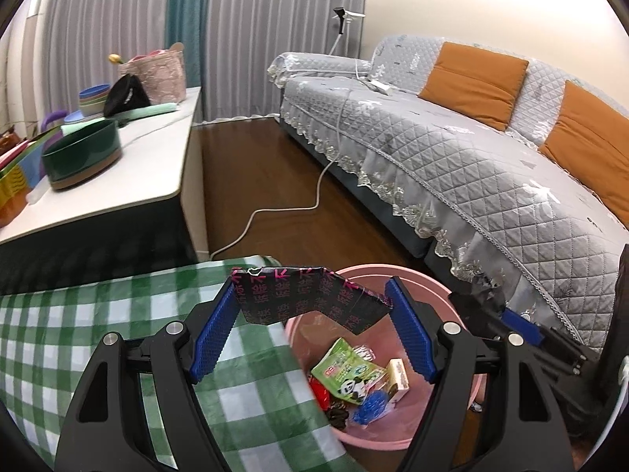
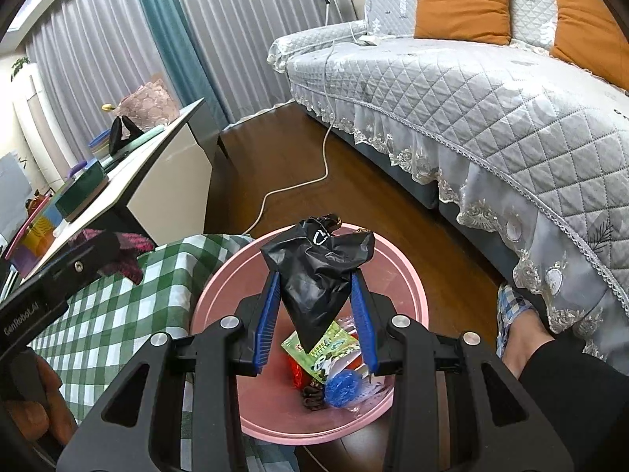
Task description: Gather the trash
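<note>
My left gripper (image 1: 310, 295) is shut on a bent black wrapper with pink characters (image 1: 310, 297), which spans the gap between its blue pads, over the near rim of the pink bin (image 1: 393, 271). My right gripper (image 2: 316, 287) is shut on a crumpled black plastic bag (image 2: 314, 271) that hangs over the middle of the pink bin (image 2: 220, 287). Inside the bin lie a green panda packet (image 2: 334, 348), a red wrapper, a blue crumpled piece and a small carton (image 1: 397, 377). The right gripper (image 1: 511, 314) shows at the bin's right side in the left wrist view.
A green checked cloth (image 1: 98, 338) covers the surface left of the bin. A white table (image 1: 129, 181) carries a dark green bowl and bags. A grey quilted sofa (image 2: 491, 98) with orange cushions stands on the right. A white cable (image 2: 298, 185) crosses the wooden floor. A slippered foot (image 2: 519, 322) rests by the bin.
</note>
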`<action>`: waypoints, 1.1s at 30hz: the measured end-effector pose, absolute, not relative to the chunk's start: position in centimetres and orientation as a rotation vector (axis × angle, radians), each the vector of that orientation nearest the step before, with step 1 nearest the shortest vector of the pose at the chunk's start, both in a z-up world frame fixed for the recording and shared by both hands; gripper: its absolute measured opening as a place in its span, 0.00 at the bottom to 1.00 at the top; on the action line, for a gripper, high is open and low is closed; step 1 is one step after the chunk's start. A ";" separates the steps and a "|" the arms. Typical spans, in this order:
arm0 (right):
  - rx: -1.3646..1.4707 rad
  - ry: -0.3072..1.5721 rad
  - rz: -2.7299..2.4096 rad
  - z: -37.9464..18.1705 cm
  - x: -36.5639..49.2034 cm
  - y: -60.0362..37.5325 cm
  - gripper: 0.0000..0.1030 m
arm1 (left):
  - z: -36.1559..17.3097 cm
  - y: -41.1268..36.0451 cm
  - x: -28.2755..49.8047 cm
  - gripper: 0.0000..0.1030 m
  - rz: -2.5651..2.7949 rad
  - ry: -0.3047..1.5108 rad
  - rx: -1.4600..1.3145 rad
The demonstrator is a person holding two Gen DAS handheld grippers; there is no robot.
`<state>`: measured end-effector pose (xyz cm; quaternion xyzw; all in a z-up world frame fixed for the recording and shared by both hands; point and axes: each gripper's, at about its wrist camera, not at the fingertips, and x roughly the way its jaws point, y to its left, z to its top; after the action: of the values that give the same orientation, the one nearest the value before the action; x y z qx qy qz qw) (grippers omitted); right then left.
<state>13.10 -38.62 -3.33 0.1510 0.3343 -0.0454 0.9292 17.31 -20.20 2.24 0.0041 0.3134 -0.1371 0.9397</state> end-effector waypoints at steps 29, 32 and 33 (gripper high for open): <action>0.292 0.694 -0.129 -1.5 11.3 -38.7 0.84 | 6.9 -16.2 12.7 0.79 -0.315 0.601 -0.069; 0.266 0.659 -0.103 0.9 9.6 -37.5 0.87 | 8.4 -14.0 10.0 0.81 -0.289 0.579 -0.069; 0.249 0.648 -0.097 1.9 8.8 -36.9 0.88 | 8.9 -13.3 8.8 0.81 -0.276 0.568 -0.064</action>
<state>8.82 -36.88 1.92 0.1220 0.3176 -0.0476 0.9391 8.79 -13.26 8.95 -0.0315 0.2793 -0.1356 0.9501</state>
